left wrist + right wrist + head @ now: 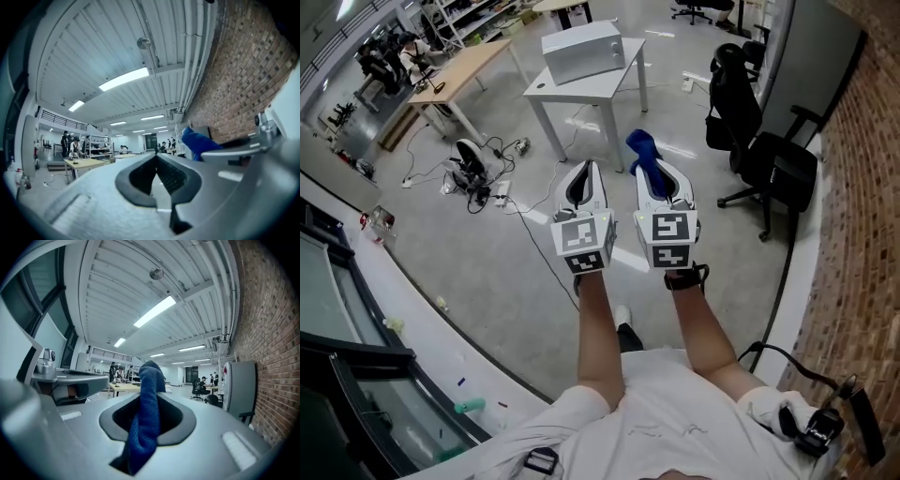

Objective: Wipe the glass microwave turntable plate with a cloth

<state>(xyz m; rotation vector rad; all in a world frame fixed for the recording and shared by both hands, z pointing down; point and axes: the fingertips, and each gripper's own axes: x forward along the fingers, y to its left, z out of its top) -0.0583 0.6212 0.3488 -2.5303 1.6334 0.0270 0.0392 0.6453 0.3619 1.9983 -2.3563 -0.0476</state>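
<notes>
Head view is the only one that shows the layout: both arms are stretched forward over the grey floor, and the left gripper (586,173) and right gripper (657,178) sit side by side, close but not touching. They point toward a white table (622,82) with a grey microwave (583,52) on top. A black office chair (764,155) is off to the right, and a tangle of cables (480,174) lies on the floor to the left. I can't make out the glass plate in any view.

Right gripper view is where the grip shows properly. The jaws are clamped on the blue cloth (145,418), which runs up through the slot, and its free end flops over just past the tips. From the head view that's just a blue tuft sticking out in front.

Left gripper view shows its jaws pressed together with nothing between them, and the cloth pokes in at its right edge. Both gripper views are tilted up, so they catch the ceiling light strips (123,78) and the brick wall (269,333). The head view shows hardly any ceiling.

As for writing, the only print is the black-and-white square pattern on the marker cubes (584,242). No words I can read.
</notes>
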